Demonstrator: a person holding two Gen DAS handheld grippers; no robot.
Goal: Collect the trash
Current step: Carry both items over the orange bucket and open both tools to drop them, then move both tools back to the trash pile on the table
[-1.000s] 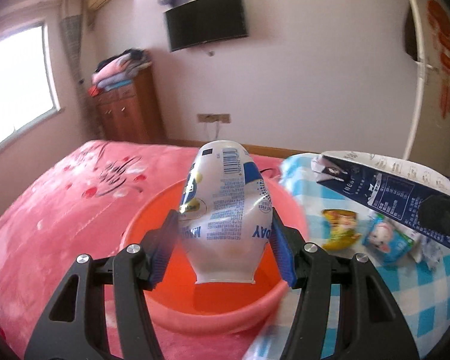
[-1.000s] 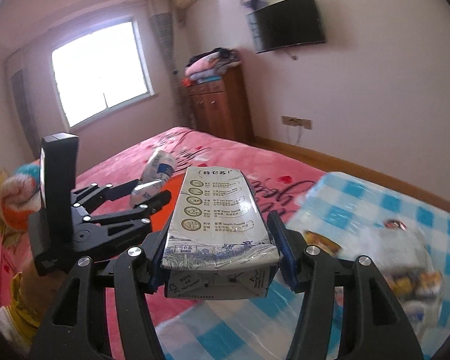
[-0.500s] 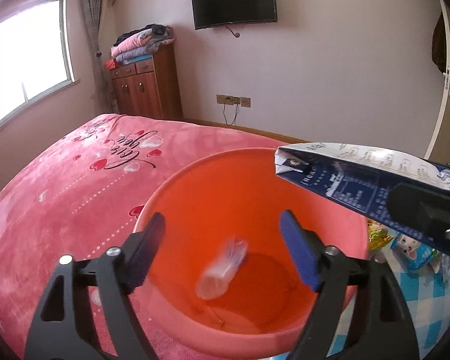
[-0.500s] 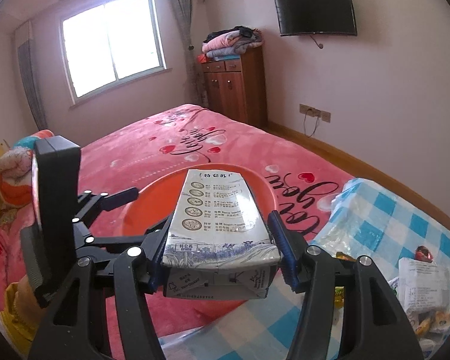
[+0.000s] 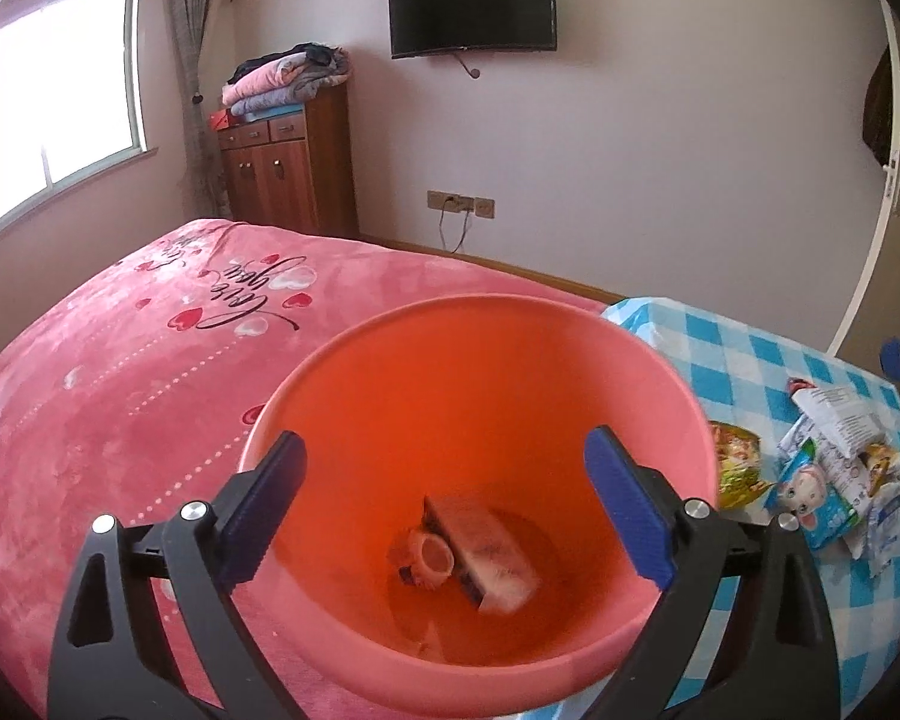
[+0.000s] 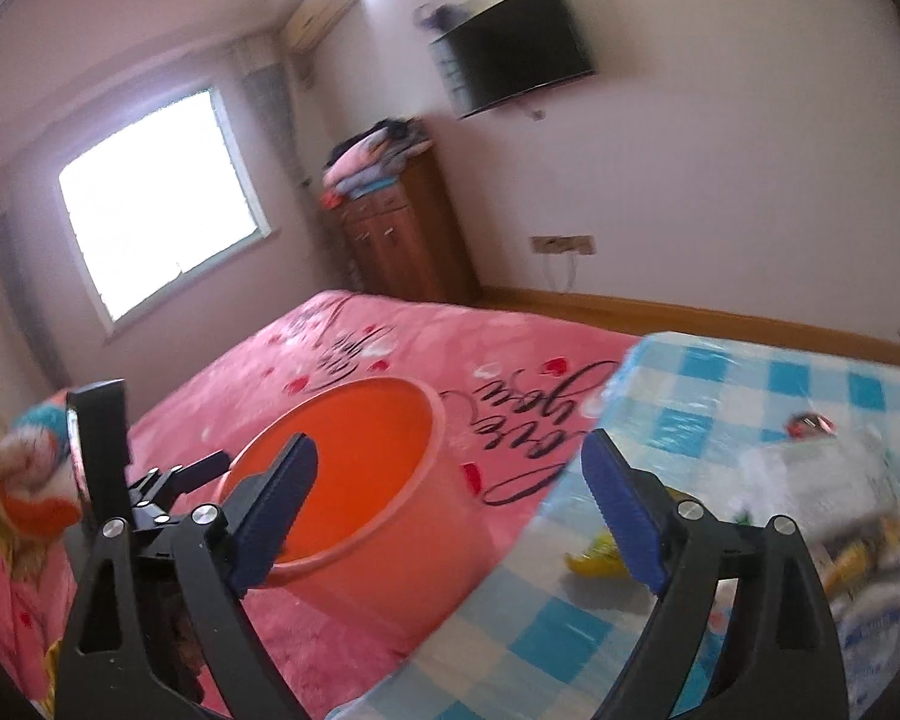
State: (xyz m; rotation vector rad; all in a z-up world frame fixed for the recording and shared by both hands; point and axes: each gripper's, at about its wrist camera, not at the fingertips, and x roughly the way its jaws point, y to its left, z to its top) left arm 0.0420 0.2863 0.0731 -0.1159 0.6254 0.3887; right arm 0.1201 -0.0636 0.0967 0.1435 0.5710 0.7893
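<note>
Both grippers empty over the bed, trash lying in the orange basin.

The left gripper hangs above the basin, jaws spread wide, a carton and a crumpled bottle at the bottom. The right gripper, jaws also spread, sits beside the basin's rim, near the checked cloth's edge. More wrappers lie on the cloth, just right of the basin.

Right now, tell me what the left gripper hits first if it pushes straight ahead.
Probably the trash in the round orange plastic basin: the carton lying at its bottom, between the open fingers. Depth is unclear.
</note>
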